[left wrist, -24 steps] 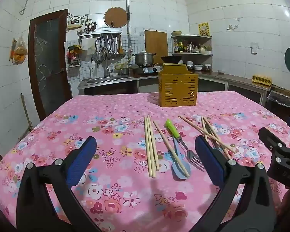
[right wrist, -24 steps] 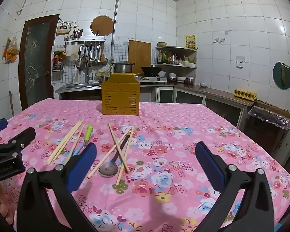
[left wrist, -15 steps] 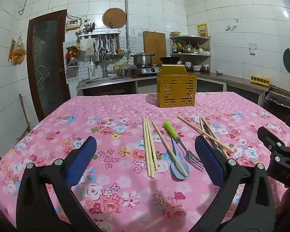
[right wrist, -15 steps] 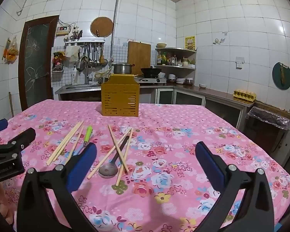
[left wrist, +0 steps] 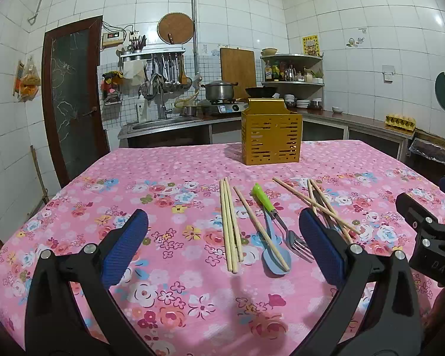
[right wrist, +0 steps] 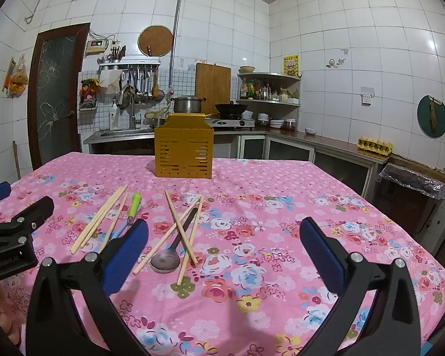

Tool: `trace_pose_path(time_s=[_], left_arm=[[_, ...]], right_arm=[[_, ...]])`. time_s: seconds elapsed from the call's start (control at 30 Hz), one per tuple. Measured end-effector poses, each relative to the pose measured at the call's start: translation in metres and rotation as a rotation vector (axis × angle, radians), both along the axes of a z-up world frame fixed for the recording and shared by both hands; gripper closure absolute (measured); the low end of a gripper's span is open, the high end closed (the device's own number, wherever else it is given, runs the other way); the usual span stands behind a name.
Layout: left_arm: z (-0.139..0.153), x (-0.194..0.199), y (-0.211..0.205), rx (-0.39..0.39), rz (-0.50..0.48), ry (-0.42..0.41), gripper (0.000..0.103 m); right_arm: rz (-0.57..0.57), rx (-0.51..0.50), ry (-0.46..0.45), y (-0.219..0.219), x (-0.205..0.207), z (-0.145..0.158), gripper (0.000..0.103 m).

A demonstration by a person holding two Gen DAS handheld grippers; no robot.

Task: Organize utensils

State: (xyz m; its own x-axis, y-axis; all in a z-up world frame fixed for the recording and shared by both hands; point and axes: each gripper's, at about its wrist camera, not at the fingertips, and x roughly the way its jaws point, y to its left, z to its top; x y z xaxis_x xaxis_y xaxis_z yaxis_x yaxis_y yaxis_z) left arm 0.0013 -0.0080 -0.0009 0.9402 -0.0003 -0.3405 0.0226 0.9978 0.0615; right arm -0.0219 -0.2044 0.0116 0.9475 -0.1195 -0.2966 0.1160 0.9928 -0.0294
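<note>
My left gripper [left wrist: 222, 246] and right gripper [right wrist: 224, 247] both gape wide, holding nothing, above the tablecloth [left wrist: 169, 178]. Chopsticks [left wrist: 230, 225], fork [left wrist: 277, 219] and spoon [right wrist: 175, 246] lie mid-frame; the yellow holder [left wrist: 271, 139] stands beyond.

My table [left wrist: 169, 166] wears a pink flowered cloth. On it, far side, stands the yellow holder [left wrist: 271, 135]. Nearer me lie loose chopsticks [left wrist: 230, 225], a green-handled fork [left wrist: 277, 218], a blue spoon [left wrist: 275, 255] (one chopstick lies across it), and a dark spoon [right wrist: 170, 255] under crossed chopsticks [right wrist: 181, 227].
</note>
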Motion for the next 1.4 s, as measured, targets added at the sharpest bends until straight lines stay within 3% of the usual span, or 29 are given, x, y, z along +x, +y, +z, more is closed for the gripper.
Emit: trace_pose_path(time_s=[1.4], left_arm=[[0.0036,-0.0037,0.0014,0.005,-0.006,-0.001,0.005]], right_arm=[[-0.006,-0.001,-0.008,-0.0001,-0.0012,-0.0008,0.004]])
